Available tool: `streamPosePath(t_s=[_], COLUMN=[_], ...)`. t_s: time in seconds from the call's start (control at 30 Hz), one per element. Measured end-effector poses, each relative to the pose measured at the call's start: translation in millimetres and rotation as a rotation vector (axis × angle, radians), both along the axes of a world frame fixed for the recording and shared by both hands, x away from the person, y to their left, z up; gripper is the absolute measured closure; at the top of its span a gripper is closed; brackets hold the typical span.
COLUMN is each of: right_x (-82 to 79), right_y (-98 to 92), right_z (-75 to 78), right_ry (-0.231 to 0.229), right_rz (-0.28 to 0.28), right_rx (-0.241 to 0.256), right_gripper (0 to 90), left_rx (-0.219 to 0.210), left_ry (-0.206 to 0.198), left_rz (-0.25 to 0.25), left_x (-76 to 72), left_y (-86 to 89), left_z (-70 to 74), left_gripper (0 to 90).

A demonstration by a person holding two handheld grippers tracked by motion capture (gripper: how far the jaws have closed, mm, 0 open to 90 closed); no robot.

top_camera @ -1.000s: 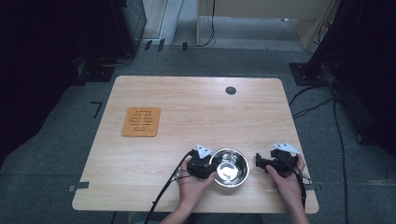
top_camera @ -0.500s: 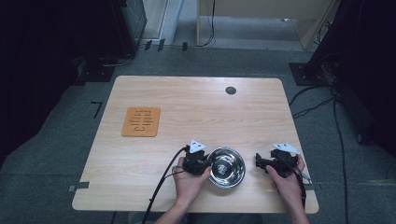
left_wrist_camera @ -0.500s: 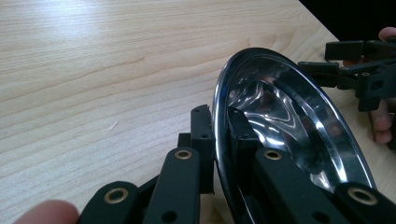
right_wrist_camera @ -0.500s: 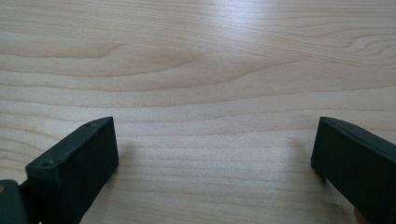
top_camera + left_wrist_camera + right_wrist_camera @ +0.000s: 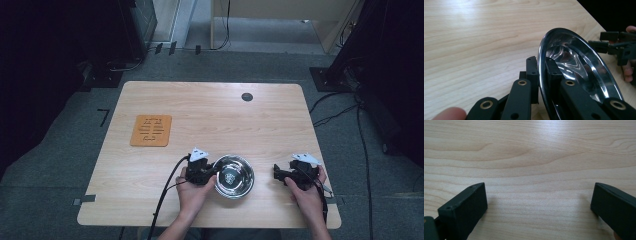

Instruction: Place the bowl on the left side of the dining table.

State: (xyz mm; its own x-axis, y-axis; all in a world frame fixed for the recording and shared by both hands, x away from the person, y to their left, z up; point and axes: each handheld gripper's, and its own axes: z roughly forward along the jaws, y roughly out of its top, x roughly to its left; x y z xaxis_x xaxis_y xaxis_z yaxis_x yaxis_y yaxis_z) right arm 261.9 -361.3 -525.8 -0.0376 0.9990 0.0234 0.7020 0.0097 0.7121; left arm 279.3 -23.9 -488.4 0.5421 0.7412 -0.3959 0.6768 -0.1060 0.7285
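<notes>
A shiny steel bowl (image 5: 233, 176) sits near the table's front edge, between my two hands. My left gripper (image 5: 212, 172) is at the bowl's left side, shut on its rim. In the left gripper view the rim (image 5: 541, 62) runs between the two black jaws of this left gripper (image 5: 540, 65), one jaw outside the bowl (image 5: 576, 62) and one inside. My right gripper (image 5: 276, 173) rests on the table to the right of the bowl, a short gap away, pointing left. Its jaws stand wide open over bare wood in the right gripper view (image 5: 537, 195).
An orange mat (image 5: 151, 130) with cut slots lies flat at the left of the wooden table (image 5: 210, 115). A small dark round cap (image 5: 247, 96) sits near the far edge. The left gripper's cable (image 5: 165, 195) trails off the front edge.
The left gripper and the bowl it holds have shifted a little to the left. The right gripper has stayed about where it was.
</notes>
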Motion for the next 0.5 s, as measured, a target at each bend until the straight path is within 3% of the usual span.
streamPosePath(t_s=[0.5], right_x=[0.0], right_y=[0.0], right_z=[0.0], right_ry=[-0.001], right_rz=[0.0], right_rx=[0.001], right_gripper=[0.1], left_rx=[-0.027], left_ry=[-0.03], left_rz=[0.092], left_x=[13.2], left_y=[39.1], left_z=[9.6], left_gripper=[84.6])
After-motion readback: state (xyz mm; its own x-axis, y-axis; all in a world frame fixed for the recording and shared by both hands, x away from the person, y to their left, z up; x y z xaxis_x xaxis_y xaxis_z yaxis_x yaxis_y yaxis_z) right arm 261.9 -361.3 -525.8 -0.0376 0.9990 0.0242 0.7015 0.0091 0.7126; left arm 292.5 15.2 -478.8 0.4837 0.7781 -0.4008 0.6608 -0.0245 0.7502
